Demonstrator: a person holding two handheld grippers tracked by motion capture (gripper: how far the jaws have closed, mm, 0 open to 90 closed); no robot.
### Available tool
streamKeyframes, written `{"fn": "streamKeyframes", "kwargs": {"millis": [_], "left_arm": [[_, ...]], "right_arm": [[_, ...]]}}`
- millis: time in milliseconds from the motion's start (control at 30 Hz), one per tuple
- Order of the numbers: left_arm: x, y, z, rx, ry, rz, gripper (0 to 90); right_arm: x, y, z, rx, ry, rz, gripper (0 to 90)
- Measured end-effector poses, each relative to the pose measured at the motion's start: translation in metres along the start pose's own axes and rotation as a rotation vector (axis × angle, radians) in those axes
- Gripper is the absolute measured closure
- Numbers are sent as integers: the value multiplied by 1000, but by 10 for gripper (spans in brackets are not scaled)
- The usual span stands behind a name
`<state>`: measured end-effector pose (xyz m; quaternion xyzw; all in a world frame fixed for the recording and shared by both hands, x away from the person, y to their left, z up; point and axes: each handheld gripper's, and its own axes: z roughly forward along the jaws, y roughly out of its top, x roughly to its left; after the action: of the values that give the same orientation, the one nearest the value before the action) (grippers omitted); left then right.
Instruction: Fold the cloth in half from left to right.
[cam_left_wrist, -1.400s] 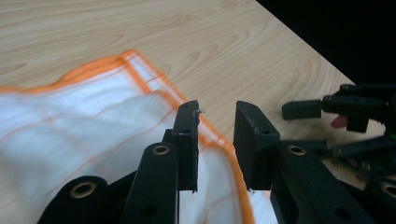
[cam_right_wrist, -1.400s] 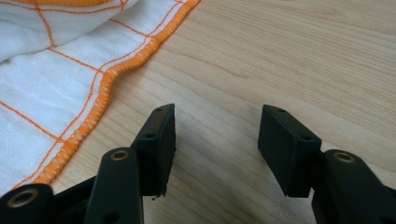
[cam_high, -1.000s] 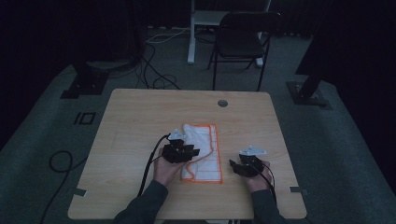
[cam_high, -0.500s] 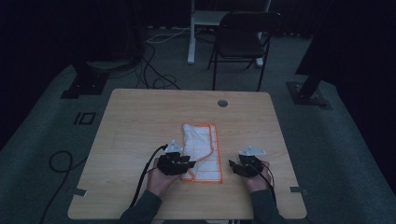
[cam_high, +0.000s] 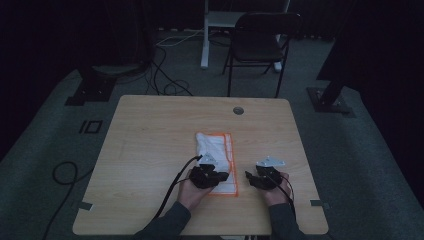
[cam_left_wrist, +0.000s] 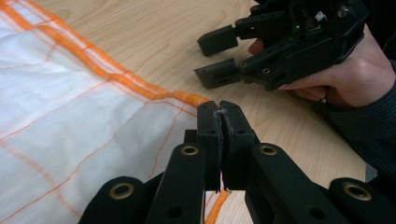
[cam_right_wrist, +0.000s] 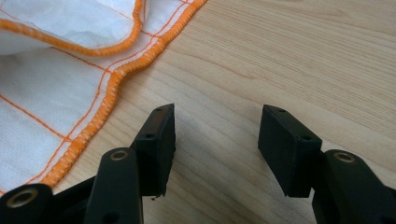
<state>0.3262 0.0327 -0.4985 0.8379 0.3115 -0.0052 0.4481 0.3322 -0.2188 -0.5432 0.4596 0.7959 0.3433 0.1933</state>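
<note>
Wood-grain table (cam_high: 150, 145) in a dark room; left tool (cam_left_wrist: 218, 122) pinches the cloth (cam_high: 216, 148) hem, right tool (cam_right_wrist: 217, 140) gapes empty.

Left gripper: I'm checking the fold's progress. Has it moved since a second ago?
Yes. In the high view the left gripper has drawn back along the cloth toward the table's near edge, and its jaws have just been closing on the cloth's corner.

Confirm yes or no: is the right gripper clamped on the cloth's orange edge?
No: the right gripper has its fingers spread apart over bare table, with the cloth off to one side, untouched.
</note>
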Motion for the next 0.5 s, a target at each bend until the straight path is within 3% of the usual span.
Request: {"fn": "streamKeyframes", "kwargs": {"millis": [167,233,333,500], "left_arm": [[-4,-3,13,31,-37,9,881],[-4,-5,18,47,-48,-1,827],[1,-7,24,55,-44,-18,734],[6,-6,16,27,-23,-13,678]], "right_arm": [[0,0,0,1,0,-2,460],[1,0,1,1,1,-3,460],[2,1,1,1,1,-5,460],[3,3,1,-9,7,-10,460]]}}
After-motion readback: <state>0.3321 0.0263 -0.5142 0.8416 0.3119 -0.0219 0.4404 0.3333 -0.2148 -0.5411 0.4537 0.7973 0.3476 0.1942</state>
